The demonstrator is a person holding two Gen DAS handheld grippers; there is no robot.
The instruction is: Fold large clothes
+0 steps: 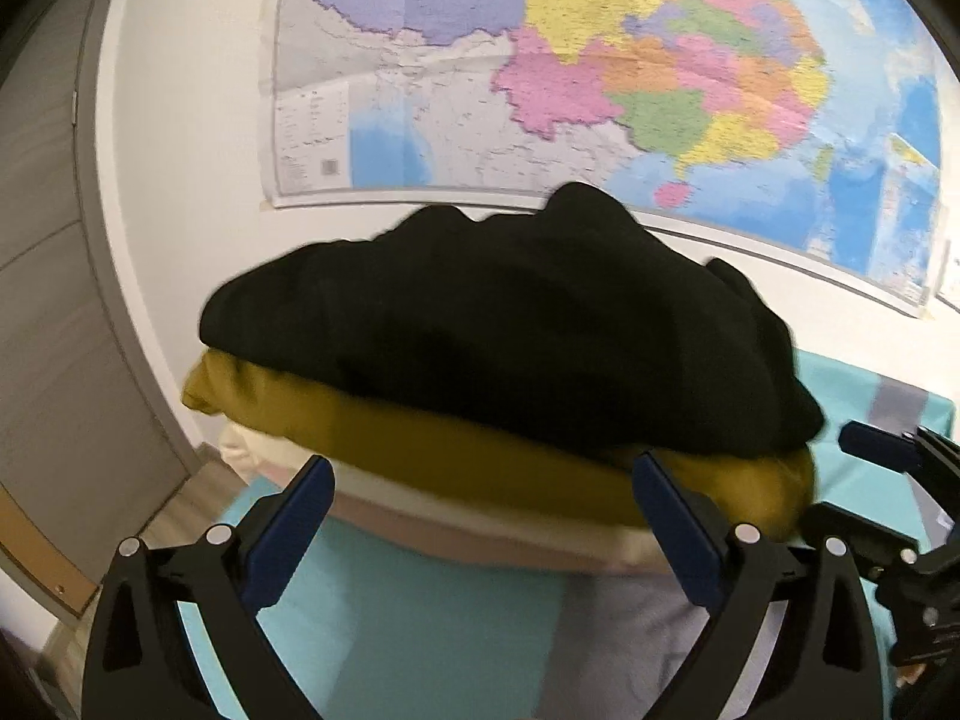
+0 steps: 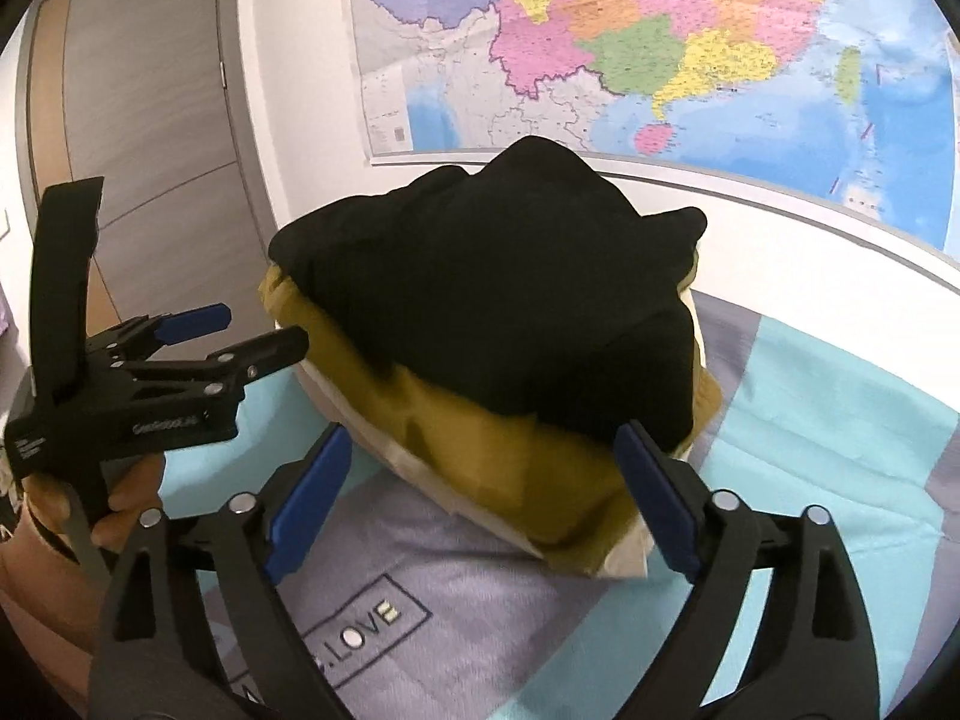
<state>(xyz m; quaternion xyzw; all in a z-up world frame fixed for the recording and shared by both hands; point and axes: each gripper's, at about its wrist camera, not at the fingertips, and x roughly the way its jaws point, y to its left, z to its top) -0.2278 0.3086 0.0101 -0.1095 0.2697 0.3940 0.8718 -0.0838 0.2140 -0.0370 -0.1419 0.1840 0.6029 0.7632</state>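
A stack of folded clothes lies on the bed against the wall. A black garment (image 1: 510, 330) (image 2: 498, 294) is on top, a mustard one (image 1: 456, 450) (image 2: 510, 456) under it, and cream and pinkish ones (image 1: 480, 528) at the bottom. My left gripper (image 1: 480, 480) is open and empty, its fingers just short of the stack's near edge. My right gripper (image 2: 483, 450) is open and empty at the stack's near right corner. The left gripper also shows in the right wrist view (image 2: 258, 330), and the right gripper shows in the left wrist view (image 1: 864, 474).
The bed has a turquoise and grey cover (image 2: 840, 480) with a "LOVE" print (image 2: 366, 624). A large colourful map (image 1: 600, 78) (image 2: 660, 42) hangs on the white wall behind the stack. A grey door (image 2: 150, 120) stands at the left.
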